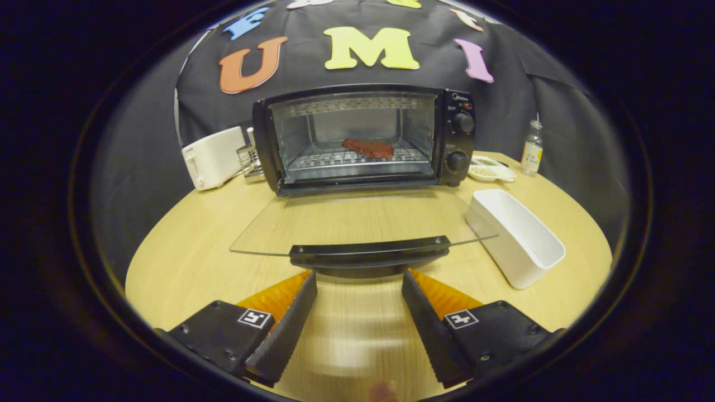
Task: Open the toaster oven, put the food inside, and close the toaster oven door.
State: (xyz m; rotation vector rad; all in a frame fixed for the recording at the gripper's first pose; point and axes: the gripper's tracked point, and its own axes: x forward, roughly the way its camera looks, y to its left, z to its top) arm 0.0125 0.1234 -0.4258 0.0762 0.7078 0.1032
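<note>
One toaster oven [363, 137] stands at the far side of the round wooden table [184, 251], its glass door [357, 223] folded down flat, one piece of food [368, 148] on the rack inside. The gripper [359, 282] is spread and empty, fingertips just short of the door handle [370, 252]. One white tray [516, 237] lies right, one white toaster [213, 157] far left, one bottle [532, 148] far right before the black cloth wall.

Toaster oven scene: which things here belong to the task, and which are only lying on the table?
Belong to the task:
toaster oven, glass door folded down open, its handle, the food on the rack inside, the open gripper just before the handle.

Just lying about:
white toaster, white tray, bottle, small dish.
</note>
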